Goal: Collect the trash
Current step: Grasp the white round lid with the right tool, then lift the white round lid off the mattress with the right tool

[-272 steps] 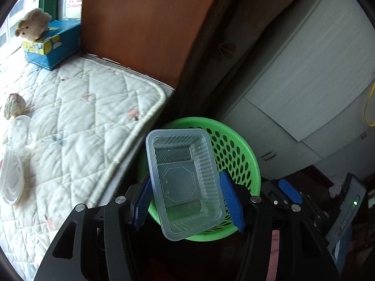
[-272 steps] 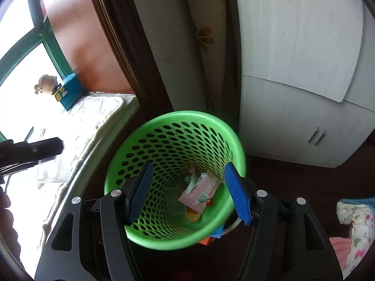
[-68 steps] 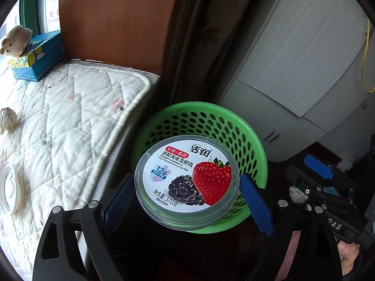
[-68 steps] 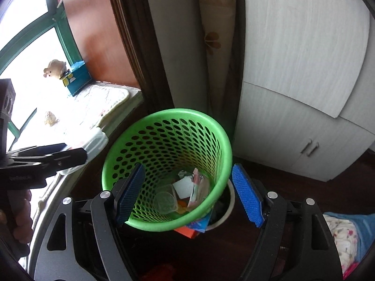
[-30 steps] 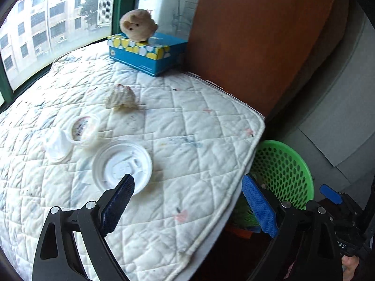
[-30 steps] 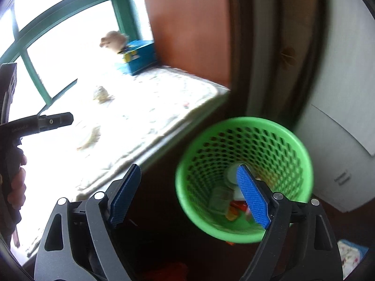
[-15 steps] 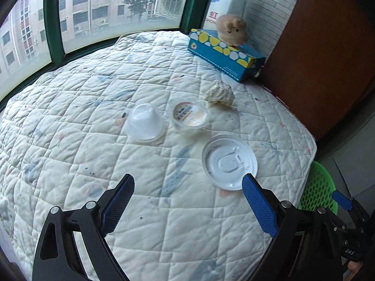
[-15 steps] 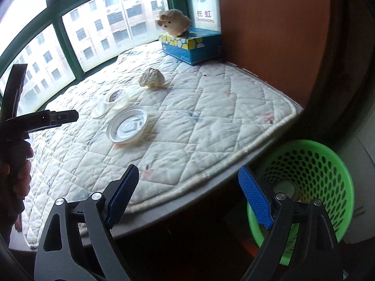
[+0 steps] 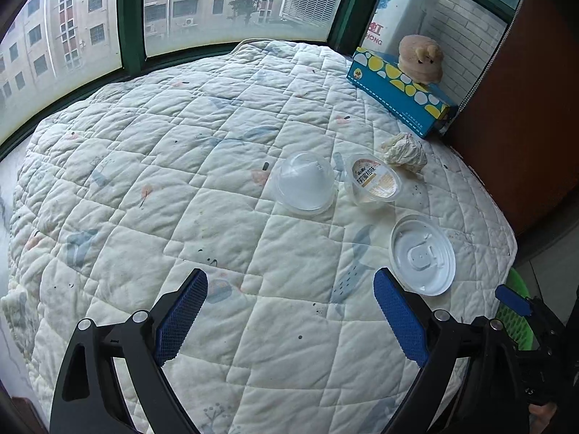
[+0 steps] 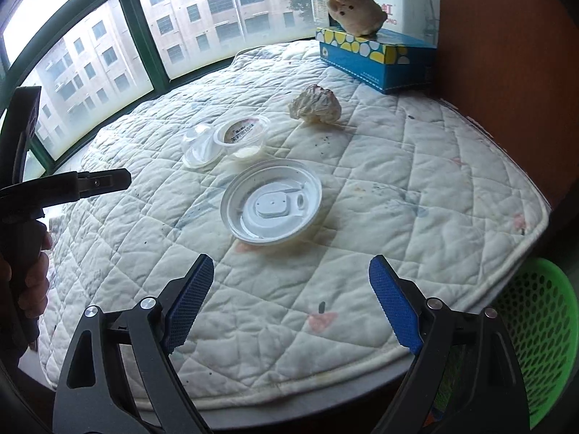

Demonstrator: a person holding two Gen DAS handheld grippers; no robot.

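On the quilt (image 9: 217,166), four pieces of trash lie in a loose line leading away from the tissue box (image 9: 398,90). Nearest the box is a crumpled paper wad (image 9: 404,152); just past it sits a small labelled cup (image 9: 374,183); beside that, farther from the box, a clear dome lid (image 9: 303,186); and farthest from the box, toward the quilt's edge, a flat white lid (image 10: 272,207). A plush toy (image 9: 421,58) sits on the box and is no trash. The green basket (image 10: 539,336) stands below the quilt's edge, well apart from the box.

The left claw (image 9: 287,316) and the right claw (image 10: 291,305) both hover over the quilt with jaws spread wide, holding nothing. The white lid lies just ahead of the right claw.

All four pieces look very light. The white lid is probably thin, stiff plastic, lying flat with a raised rim; I judge the rim the only hold, one finger slid under its edge, helped by the soft quilt giving way. The dome lid and cup seem thin and springy, likely to buckle or pop out under a hard squeeze, so a gentle pinch across the wall or rim suits them. The cup may hold residue, so it is better kept upright. The wad is soft and should crush safely, taken across its middle.
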